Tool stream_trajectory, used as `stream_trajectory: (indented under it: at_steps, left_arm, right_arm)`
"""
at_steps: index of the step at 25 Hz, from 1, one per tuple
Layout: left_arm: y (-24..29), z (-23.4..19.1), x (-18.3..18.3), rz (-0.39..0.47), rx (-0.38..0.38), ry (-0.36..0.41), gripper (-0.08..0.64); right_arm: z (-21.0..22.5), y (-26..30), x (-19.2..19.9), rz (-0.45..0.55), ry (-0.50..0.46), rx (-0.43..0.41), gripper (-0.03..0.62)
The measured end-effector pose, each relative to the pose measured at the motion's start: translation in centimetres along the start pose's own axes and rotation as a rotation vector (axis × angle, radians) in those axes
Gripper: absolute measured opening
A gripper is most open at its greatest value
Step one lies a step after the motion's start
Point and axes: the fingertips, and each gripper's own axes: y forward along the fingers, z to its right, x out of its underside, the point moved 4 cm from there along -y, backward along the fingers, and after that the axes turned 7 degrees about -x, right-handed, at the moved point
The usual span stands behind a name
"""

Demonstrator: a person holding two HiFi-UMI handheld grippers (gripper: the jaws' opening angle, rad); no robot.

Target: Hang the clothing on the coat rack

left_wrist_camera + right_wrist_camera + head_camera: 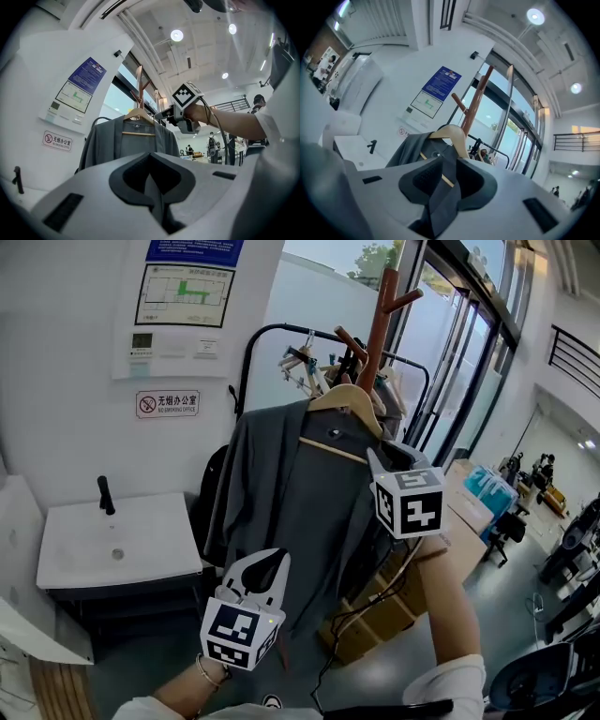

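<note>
A grey jacket (300, 493) hangs on a wooden hanger (347, 399) right at the trunk of the brown wooden coat rack (380, 320); I cannot see its hook. My right gripper (375, 460) is up at the jacket's right shoulder, and in the right gripper view a fold of the jacket (412, 145) runs between its jaws, which pinch it below the hanger (452, 133). My left gripper (267, 563) is lower, at the jacket's front edge. In the left gripper view the jaws are shut on a strip of the grey jacket (136, 140).
A black clothes rail (281, 331) with other hangers stands behind the coat rack. A white sink (112, 540) is at the left against the wall. Cardboard boxes (375, 615) lie on the floor under the jacket. Glass doors (459, 362) line the right.
</note>
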Motion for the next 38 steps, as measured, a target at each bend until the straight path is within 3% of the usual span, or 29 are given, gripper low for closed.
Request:
stream_trajectory:
  at_steps: [10,15,20,25,33,38]
  left_arm:
    - [-0.6,0.2,0.8,-0.015,0.016,0.004,0.008]
    - [-0.7,0.3,2.1,-0.037,0.020,-0.008,0.008]
    - [-0.3,1.3,3.6,-0.059,0.036,-0.043,0.008]
    - [-0.1,2.7,5.4,-0.102,0.055,-0.062,0.008]
    - [0.7,3.9,6.3,-0.114,0.006,-0.091,0.008]
    - [1.8,5.4,6.3,-0.122,-0.029,-0.095,0.008]
  right_arm:
    - [-4.7,-3.1,10.2,0.058,0.262,0.101,0.097]
    - [-9.3,-4.5,17.1,0.003,0.374,0.140,0.077]
    - [-12.0,-6.0,18.7,0.029,0.430,0.149,0.030]
    - [-13.4,-7.5,20.5,0.018,0.480,0.100,0.025]
    - [-12.1,-9.2,21.9,0.002,0.444,0.098,0.025]
    - [-10.7,-9.5,22.7,0.002,0.473,0.052,0.023]
